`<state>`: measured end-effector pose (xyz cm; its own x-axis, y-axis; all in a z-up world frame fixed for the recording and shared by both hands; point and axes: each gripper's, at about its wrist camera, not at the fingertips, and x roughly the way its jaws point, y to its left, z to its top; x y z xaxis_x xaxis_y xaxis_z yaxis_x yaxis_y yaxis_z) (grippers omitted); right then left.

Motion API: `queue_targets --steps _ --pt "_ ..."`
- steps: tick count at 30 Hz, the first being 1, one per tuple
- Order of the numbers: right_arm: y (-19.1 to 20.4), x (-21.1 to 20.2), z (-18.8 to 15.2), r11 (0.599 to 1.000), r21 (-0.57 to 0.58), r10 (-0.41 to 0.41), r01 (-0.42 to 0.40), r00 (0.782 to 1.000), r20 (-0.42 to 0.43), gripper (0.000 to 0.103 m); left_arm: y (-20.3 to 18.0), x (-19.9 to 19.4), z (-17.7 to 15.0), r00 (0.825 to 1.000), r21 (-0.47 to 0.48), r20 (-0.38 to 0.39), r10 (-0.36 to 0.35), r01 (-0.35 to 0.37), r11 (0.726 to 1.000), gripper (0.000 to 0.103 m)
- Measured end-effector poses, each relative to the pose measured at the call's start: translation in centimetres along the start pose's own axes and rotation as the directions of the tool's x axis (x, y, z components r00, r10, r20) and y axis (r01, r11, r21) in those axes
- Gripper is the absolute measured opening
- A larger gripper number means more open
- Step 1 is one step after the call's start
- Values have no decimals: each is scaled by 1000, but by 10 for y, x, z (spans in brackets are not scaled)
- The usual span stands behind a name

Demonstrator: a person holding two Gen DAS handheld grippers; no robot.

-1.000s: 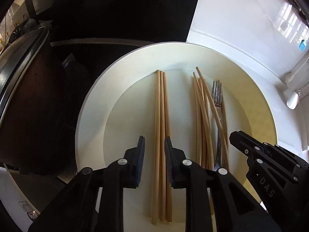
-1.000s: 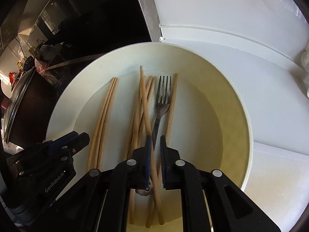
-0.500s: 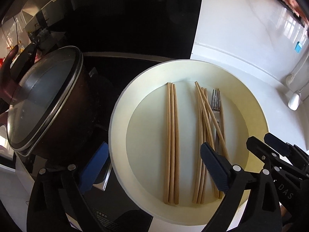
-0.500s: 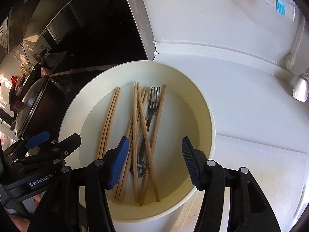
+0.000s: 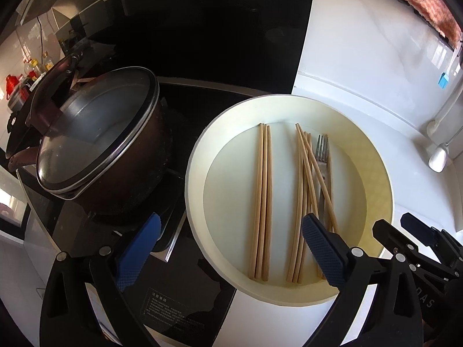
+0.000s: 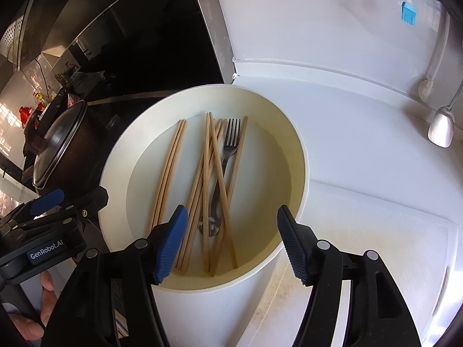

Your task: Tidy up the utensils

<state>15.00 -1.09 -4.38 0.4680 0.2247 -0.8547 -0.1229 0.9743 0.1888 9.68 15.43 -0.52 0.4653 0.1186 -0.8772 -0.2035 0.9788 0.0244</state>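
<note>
both grippers tilt steeply down over the cream bowl (image 5: 373, 156). the left gripper (image 5: 228, 248) has jaws spread wide, empty, above the bowl's 7 o'clock rim. the right gripper (image 6: 231, 240) has jaws opening, nothing gripped. three neat chopsticks (image 5: 262, 202) lie at 9 o'clock, the crossed chopsticks (image 6: 215, 179) and fork (image 6: 227, 156) near centre.

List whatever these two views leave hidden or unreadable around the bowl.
- Fork handle: left wrist view, covered by crossed chopsticks and the left gripper.
- Pot contents: both views, lid on and fogged.
- Label on the cooktop: left wrist view, print too small.
- Bowl base: right wrist view, hidden by the right gripper.
</note>
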Motion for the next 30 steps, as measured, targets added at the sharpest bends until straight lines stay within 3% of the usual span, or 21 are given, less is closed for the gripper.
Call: queue_targets --steps 30 --pt "2 -28 -11 1000 -27 -1 1 1000 9 64 4 -28 -9 1000 -30 12 12 -12 999 97"
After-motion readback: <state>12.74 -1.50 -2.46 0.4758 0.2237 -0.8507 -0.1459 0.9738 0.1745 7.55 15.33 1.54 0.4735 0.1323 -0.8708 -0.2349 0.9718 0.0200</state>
